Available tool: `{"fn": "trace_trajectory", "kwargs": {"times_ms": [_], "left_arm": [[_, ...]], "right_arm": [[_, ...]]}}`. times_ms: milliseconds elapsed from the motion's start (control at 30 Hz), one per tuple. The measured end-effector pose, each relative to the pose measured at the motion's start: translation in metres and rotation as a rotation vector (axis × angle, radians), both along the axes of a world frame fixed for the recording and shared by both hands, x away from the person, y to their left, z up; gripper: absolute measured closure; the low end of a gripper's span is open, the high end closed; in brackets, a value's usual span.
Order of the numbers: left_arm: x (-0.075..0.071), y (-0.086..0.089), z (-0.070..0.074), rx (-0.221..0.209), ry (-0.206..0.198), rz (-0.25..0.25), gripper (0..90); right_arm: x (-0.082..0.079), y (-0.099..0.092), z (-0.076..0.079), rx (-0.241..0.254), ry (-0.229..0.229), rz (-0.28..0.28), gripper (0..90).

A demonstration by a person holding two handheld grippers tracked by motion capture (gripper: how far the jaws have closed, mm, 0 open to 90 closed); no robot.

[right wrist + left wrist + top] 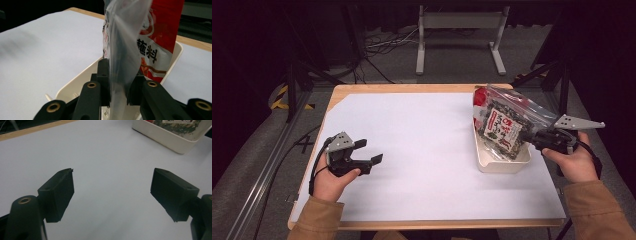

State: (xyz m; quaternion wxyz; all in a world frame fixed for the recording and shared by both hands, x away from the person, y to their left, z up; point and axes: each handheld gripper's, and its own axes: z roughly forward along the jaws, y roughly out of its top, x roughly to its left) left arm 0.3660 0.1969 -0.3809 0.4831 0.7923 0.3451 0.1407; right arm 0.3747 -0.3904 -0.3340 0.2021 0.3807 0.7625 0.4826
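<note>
Resting nearest, at the lower left of the white paper-covered wooden table (412,150): the left black two-jaw gripper (368,152), jaws standing spread with nothing between them, pointing rightward across bare paper, well apart from the work. Pinching, farther off at the right edge: the right black two-jaw gripper (532,137), jaws pressing together on the near corner of the clear plastic zip bag (504,120) with red-labelled dark contents, seen between the pads (103,75) in the right gripper view. Hanging tilted, the bag's long axis running from that grip up and leftward, away from the hand, lower end dipping into the cream rectangular plastic tray (492,162) lying just left of the gripper. Judging by this, lowering the bag flat into the tray along the tray's length looking likely next, right hand being the nearer. Beyond the table, standing on the grey floor: a pale metal stand (459,35).
</note>
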Motion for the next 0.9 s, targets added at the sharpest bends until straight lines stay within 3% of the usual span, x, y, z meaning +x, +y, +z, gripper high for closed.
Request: {"fn": "trace_trajectory", "kwargs": {"times_ms": [233, 433, 600, 733, 900], "left_arm": [[0.002, 0.001, -0.001, 0.000, 0.004, 0.001, 19.5], [-0.002, 0.001, -0.001, -0.008, 0.011, 0.003, 19.4], [-0.006, 0.004, 0.000, -0.005, 0.003, 0.005, 19.2], [-0.009, 0.007, 0.000, -0.010, 0.005, 0.008, 19.0], [-0.013, 0.009, 0.002, -0.009, -0.001, 0.004, 18.7]], "right_arm": [[0.002, -0.006, -0.006, 0.074, -0.022, -0.017, 75.6], [0.003, -0.006, -0.006, 0.090, -0.047, -0.042, 73.7], [-0.002, -0.006, -0.003, 0.116, -0.074, -0.048, 57.3], [-0.013, -0.007, -0.002, 0.102, -0.096, -0.062, 43.7], [-0.028, -0.011, 0.000, 0.082, -0.122, -0.082, 38.0]]}}
